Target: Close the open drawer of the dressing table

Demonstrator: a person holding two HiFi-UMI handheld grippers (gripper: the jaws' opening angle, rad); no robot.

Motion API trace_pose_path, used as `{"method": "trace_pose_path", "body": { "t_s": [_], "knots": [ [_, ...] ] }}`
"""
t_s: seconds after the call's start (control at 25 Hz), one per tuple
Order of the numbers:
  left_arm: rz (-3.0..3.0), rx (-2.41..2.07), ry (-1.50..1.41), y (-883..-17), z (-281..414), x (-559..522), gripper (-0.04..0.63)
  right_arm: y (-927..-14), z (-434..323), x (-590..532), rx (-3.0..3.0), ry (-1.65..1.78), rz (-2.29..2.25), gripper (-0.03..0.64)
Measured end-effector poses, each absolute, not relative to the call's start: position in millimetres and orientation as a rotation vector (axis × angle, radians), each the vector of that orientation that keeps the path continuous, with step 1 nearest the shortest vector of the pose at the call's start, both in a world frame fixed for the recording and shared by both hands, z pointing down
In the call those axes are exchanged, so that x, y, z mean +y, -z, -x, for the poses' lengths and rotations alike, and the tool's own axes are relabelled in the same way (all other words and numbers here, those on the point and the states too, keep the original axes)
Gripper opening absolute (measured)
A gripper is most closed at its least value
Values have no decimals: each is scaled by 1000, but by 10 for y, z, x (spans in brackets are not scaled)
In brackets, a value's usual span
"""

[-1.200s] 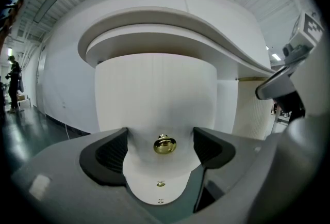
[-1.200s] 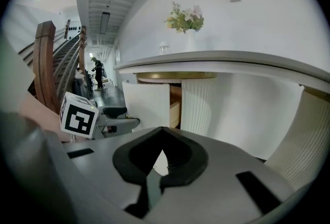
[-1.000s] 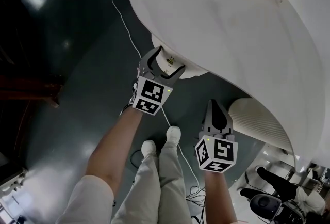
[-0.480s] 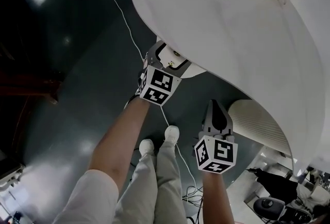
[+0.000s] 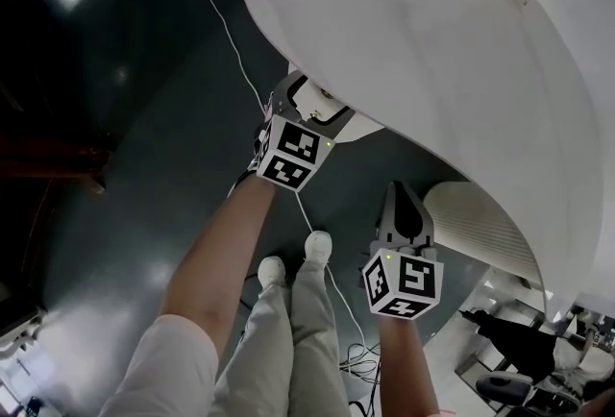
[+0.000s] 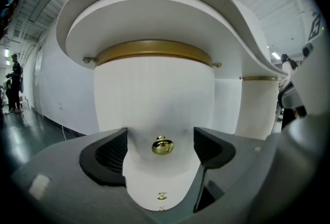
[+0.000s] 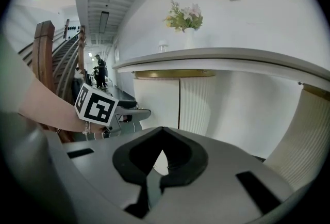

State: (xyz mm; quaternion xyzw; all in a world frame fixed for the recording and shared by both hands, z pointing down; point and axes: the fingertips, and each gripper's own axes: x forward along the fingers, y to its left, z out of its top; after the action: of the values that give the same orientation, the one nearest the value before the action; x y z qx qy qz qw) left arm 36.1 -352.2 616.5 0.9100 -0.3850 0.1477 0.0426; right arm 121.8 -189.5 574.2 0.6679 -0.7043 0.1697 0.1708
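The white dressing table point(image 5: 432, 50) fills the upper right of the head view. Its curved white drawer front point(image 5: 360, 125) shows a little from under the top. My left gripper point(image 5: 312, 105) is open against that front. In the left gripper view the left gripper point(image 6: 161, 146) has one jaw on each side of the gold knob point(image 6: 162, 145), close to the drawer front point(image 6: 154, 94), below a gold band point(image 6: 153, 51). My right gripper point(image 5: 403, 192) hangs shut and empty, lower right, apart from the table. In its own view the right gripper point(image 7: 157, 166) has its jaws together.
A ribbed white pedestal point(image 5: 480, 228) stands under the table beside the right gripper. A thin white cable point(image 5: 226, 21) runs over the dark floor. A vase of flowers point(image 7: 185, 19) stands on the top. My legs and white shoes point(image 5: 288, 271) are below; a dark chair point(image 5: 509, 386) at bottom right.
My left gripper has moved forward against the drawer front, and less of the drawer now shows from under the table top. The right gripper has hardly moved.
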Motion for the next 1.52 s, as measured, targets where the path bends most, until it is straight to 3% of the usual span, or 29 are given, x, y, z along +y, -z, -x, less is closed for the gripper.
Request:
{"method": "trace_pose_path", "body": {
  "t_s": [0.84,1.52],
  "knots": [
    [-2781,-1247,-128,-5441,184,-2509,393,-5532,-1026,-1496,-2079,-414,-1874,-5],
    [-2788,-1399,-117,-4720,2,-1699,393,-5162,-1338,-1227,-2227,-354,-1771,-6]
  ]
}}
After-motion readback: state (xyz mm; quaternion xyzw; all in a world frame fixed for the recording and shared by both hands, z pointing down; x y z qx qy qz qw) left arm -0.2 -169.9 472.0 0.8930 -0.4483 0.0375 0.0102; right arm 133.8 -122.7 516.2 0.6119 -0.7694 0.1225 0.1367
